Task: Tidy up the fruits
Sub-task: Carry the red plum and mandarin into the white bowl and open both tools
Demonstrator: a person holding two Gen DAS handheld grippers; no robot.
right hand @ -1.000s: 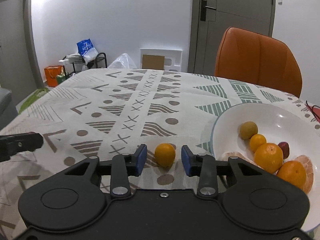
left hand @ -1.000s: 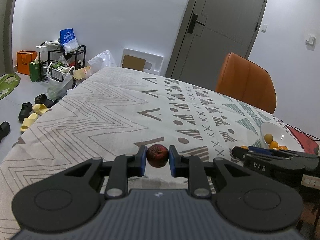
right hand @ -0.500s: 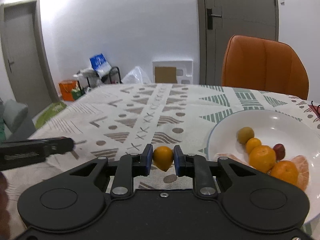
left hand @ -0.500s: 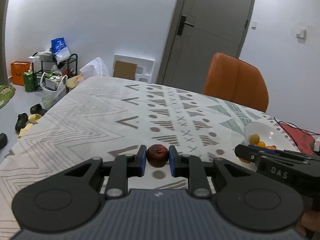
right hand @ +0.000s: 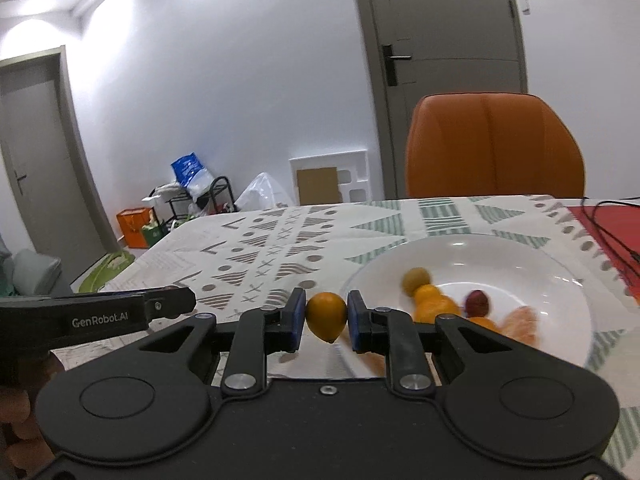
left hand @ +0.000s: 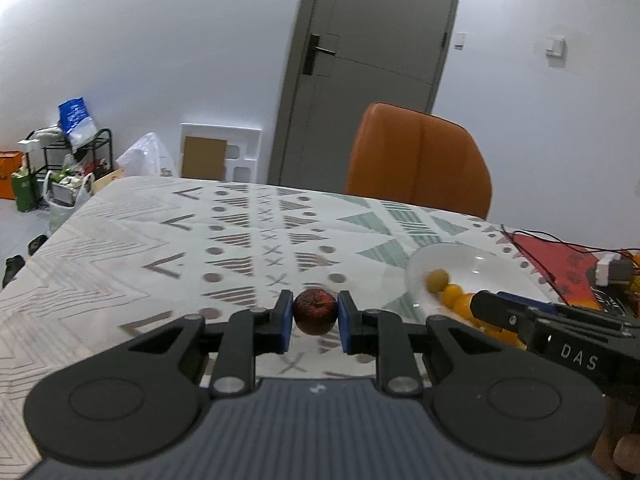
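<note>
My left gripper (left hand: 315,318) is shut on a small dark red fruit (left hand: 315,311) and holds it above the patterned tablecloth, left of the white bowl (left hand: 504,268). My right gripper (right hand: 326,318) is shut on a small orange fruit (right hand: 326,315) and holds it in the air just left of the white bowl's rim (right hand: 560,264). The bowl holds several fruits: a yellow-green one (right hand: 416,279), oranges (right hand: 434,304), a small red one (right hand: 477,302) and a peeled segment (right hand: 520,322). The left gripper also shows in the right wrist view (right hand: 100,314).
An orange chair (right hand: 494,146) stands at the table's far side. A red mat (left hand: 556,264) with black cables lies right of the bowl. The table (left hand: 160,240) stretches left under a patterned cloth. A rack, bags and a door are behind.
Both grippers have risen with their fruits. The right gripper closed on the orange fruit, lifted it off the cloth and moved it toward the bowl. The left one turned right, toward the bowl.
</note>
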